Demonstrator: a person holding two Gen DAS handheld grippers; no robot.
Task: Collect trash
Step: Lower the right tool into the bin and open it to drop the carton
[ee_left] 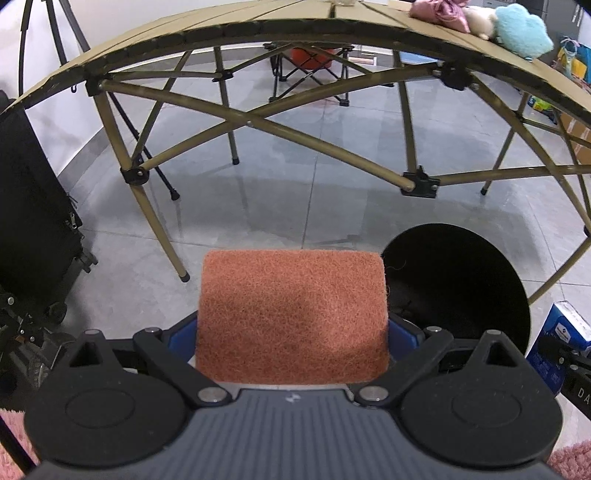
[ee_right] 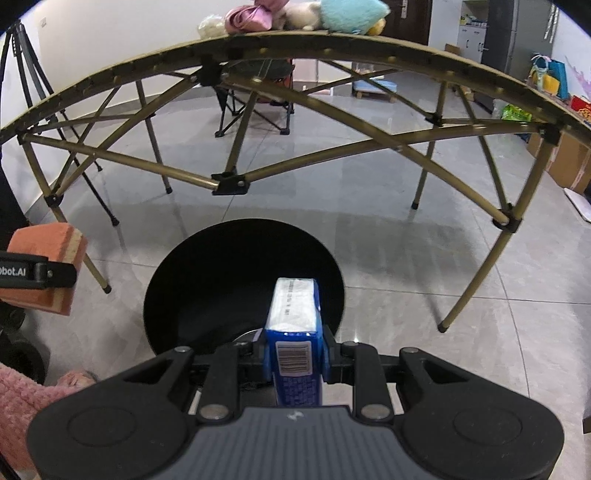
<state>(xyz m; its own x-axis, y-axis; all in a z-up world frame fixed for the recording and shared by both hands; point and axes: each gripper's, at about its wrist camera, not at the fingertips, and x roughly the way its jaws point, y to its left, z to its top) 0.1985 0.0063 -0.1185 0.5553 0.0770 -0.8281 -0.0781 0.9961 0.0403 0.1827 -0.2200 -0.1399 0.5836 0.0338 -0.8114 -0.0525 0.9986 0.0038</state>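
My left gripper is shut on an orange scouring sponge, held above the grey floor just left of a round black bin. From the right wrist view the same sponge and the left gripper's finger show at the left edge. My right gripper is shut on a blue and white tissue pack, which hangs over the near rim of the black bin. That tissue pack also appears at the right edge of the left wrist view.
A folding camping table with crossed tan legs stands just beyond the bin, plush toys on top. A black suitcase is at the left, a tripod behind, a folding chair further back. Pink fuzzy sleeve at lower left.
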